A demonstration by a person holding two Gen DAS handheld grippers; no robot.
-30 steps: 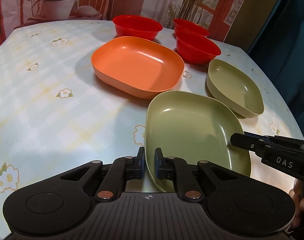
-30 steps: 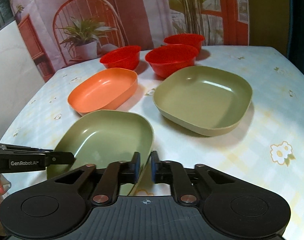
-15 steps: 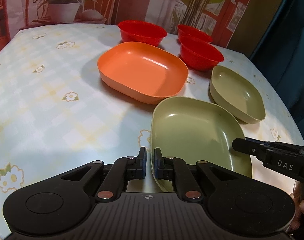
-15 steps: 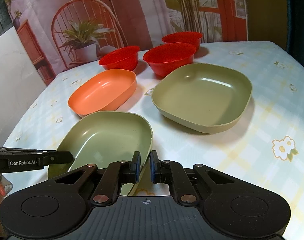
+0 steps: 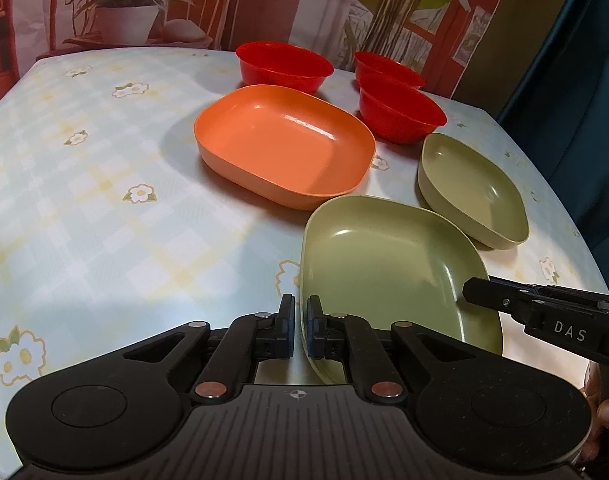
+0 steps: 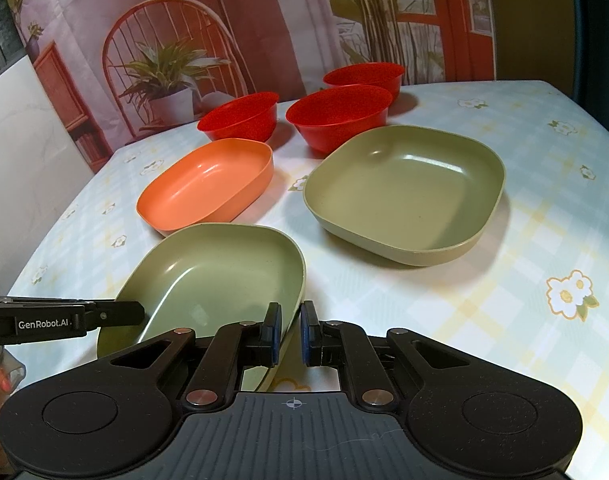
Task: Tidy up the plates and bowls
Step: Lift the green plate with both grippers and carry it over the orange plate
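Both the left gripper (image 5: 297, 330) and right gripper (image 6: 289, 334) have jaws clamped on opposite rims of the near green plate (image 5: 388, 260), apparently mid-carry, so next it should nest into the second green plate (image 6: 404, 194) at one o'clock.

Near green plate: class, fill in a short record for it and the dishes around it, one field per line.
held item: near green plate
left gripper: shut on its left rim
right gripper: shut on its right rim
second green plate: on table, apart from the held one
orange plate: beyond the held plate
red bowls: three, farthest back
surface: floral tablecloth
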